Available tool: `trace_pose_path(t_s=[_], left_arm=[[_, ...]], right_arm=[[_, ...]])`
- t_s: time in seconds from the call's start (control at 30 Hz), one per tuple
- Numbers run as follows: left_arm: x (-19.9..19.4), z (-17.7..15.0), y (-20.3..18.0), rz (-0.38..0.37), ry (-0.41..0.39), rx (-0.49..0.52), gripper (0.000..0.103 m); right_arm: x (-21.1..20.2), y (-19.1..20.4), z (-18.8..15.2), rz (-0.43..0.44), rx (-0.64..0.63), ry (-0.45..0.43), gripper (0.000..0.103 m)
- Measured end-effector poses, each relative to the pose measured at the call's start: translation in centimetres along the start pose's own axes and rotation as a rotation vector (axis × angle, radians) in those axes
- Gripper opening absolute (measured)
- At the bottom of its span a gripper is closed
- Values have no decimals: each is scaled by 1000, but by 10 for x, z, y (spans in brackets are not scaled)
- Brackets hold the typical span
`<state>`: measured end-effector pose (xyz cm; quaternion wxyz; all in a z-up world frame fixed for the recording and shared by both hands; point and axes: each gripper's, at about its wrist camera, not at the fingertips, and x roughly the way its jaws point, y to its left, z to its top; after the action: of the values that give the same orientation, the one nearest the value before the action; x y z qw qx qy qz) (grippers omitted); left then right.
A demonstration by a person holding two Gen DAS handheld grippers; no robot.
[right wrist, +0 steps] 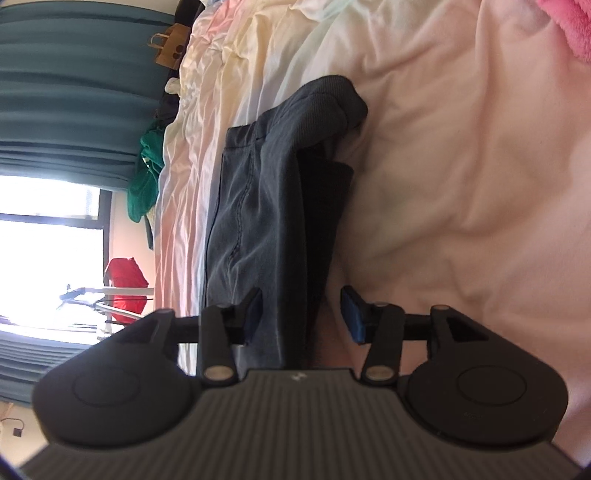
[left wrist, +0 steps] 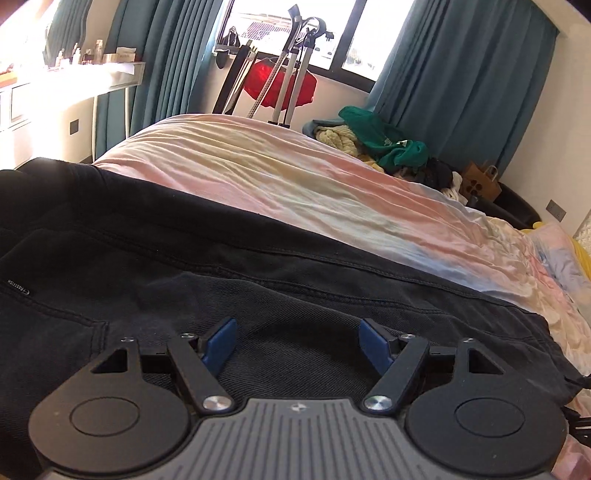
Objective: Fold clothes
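A pair of black denim trousers (left wrist: 155,266) lies flat across the pastel bedsheet (left wrist: 280,173). My left gripper (left wrist: 297,345) is open, its blue pads spread, low over the black cloth and holding nothing. In the right wrist view, turned on its side, the same trousers (right wrist: 266,192) lie folded lengthwise on the sheet (right wrist: 461,184). My right gripper (right wrist: 303,315) is open, and the near edge of the trousers lies between its spread fingers; the left fingertip (right wrist: 255,306) touches the cloth, the right pad (right wrist: 351,314) stands apart.
A heap of green, cream and dark clothes (left wrist: 388,144) sits at the bed's far right corner. A brown paper bag (left wrist: 480,181), a red item on a metal stand (left wrist: 284,88), teal curtains (left wrist: 461,85) and a white dresser (left wrist: 55,81) surround the bed. A pink blanket (right wrist: 569,26) lies nearby.
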<state>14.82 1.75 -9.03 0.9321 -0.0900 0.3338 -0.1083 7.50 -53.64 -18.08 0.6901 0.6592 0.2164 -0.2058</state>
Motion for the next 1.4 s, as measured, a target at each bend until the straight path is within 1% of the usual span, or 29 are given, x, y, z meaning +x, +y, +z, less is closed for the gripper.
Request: trace_pose_path(t_s=[0.07,0.13,0.2,0.27,0.33,0.43,0.5,0.53,0.57,0.6,0.67,0.7,0.8,0.87,0.93,0.97,1.03,1.1,1.17,1.27,1.33,1.4], left_arm=[[5,-6,1,10,-7,30,75],[8,-10,0,21,-11,59,75],[11,-14,-3,34,-8,79,76],[16,-18,-5,36,2,97,78],[18,-19,-4,27,11,96,79],[21,-20,-1,21,4,83,79],[22,-20,1,17,0,64,79],[23,-20,2,14,-3,54,79],[22,-20,2,17,-5,51,79],[23,-20,2,22,-4,56,79],[25,-20,0,33,-1,69,79],[27,-20,-1,39,2,77,79],[28,-21,-3,47,7,83,81],[31,-23,-5,56,10,103,82],[32,-26,-7,63,10,123,82],[32,-27,-8,66,11,130,82],[32,-27,-8,65,14,132,82],[32,-27,-7,63,18,136,82],[33,-28,-7,67,20,144,82],[35,-30,-9,81,23,167,82],[36,-32,-11,89,16,175,83],[38,-36,-15,101,17,205,84]], right_arm=[[12,5,-6,35,3,55,64],[24,12,-9,28,-26,60,64],[35,19,-6,9,-71,37,64],[43,22,0,10,-81,0,64],[48,22,5,24,-74,-37,64],[58,21,15,41,-72,-77,64],[61,25,18,59,-108,-117,63],[61,29,20,66,-139,-135,62],[62,32,21,73,-170,-153,55],[62,35,23,78,-197,-164,44],[64,36,28,81,-223,-165,27],[63,37,30,87,-230,-166,23],[55,46,30,136,-258,-194,19],[47,58,29,178,-305,-220,18],[46,61,31,173,-345,-230,17],[48,57,33,155,-334,-224,17],[54,44,40,108,-279,-201,17],[58,30,46,82,-211,-182,17],[57,21,47,105,-152,-181,17],[54,23,45,122,-159,-196,17],[52,28,43,121,-177,-207,17],[50,32,41,117,-195,-217,17]])
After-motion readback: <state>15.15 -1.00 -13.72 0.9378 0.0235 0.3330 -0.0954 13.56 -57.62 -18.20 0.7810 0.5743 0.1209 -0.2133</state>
